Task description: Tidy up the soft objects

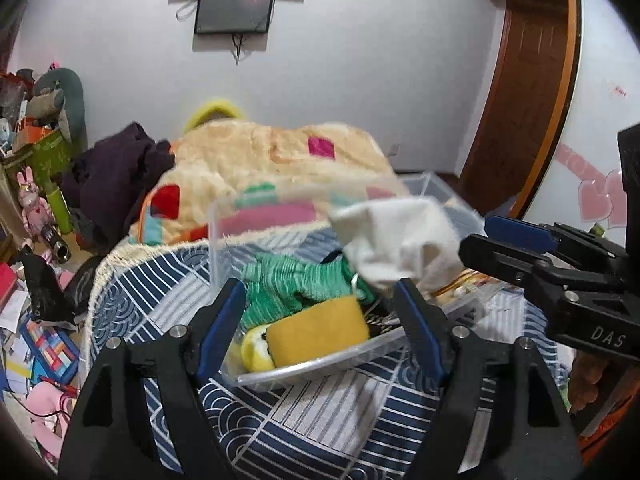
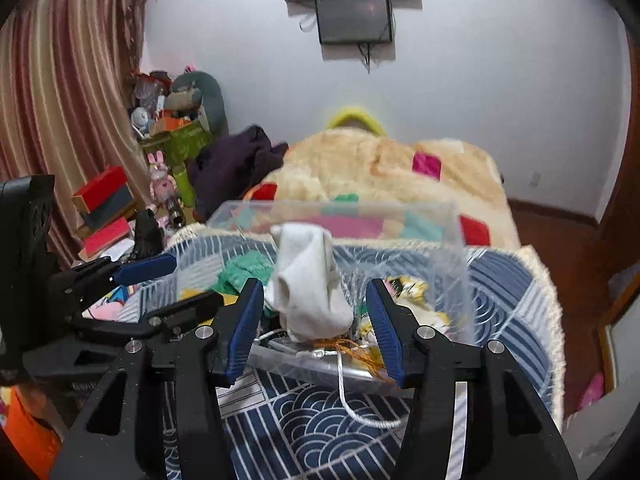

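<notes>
A crumpled white sock [image 2: 308, 284], light and limp, is seen above a clear plastic bin [image 2: 456, 256] on the patterned bedspread [image 2: 320, 420], between the spread jaws of the right gripper [image 2: 314, 328]. A bunched fold is judged the best hold. The left gripper [image 1: 320, 312] is also held wide, empty.

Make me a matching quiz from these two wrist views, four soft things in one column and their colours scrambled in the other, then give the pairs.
Things:
1. knitted cloth in the clear bin
2. crumpled cloth above the bin
3. sponge block at the bin's front
4. heap of clothing beside the blanket

Colours:
A. dark purple
B. yellow
C. white
D. green

Pairs: 1-D, 2-C, 3-B, 4-A
</notes>
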A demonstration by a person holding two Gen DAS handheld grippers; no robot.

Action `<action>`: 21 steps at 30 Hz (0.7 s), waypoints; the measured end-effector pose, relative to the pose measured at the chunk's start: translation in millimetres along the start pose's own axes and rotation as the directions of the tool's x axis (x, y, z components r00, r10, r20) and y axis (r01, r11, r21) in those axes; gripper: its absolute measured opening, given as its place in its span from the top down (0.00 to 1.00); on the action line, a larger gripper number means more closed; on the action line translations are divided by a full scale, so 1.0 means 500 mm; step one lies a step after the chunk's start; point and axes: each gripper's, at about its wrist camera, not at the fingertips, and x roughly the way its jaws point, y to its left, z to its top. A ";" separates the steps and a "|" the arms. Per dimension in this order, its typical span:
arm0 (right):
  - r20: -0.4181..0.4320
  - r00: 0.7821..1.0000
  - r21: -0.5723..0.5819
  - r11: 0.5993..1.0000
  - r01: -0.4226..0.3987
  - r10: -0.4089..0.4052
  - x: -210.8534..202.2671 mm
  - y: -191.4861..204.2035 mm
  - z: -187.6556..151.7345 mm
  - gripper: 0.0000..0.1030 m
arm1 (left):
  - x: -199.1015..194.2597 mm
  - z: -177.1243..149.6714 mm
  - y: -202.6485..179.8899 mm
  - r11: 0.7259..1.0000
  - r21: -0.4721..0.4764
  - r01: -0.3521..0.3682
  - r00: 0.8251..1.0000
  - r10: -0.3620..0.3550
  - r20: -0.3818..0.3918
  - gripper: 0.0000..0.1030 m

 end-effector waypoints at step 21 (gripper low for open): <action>0.336 0.941 -0.004 0.999 0.054 -0.049 -0.238 0.044 -0.045 0.08 | -0.303 -0.052 -0.086 0.998 0.065 -0.014 0.941 -0.009 0.337 0.02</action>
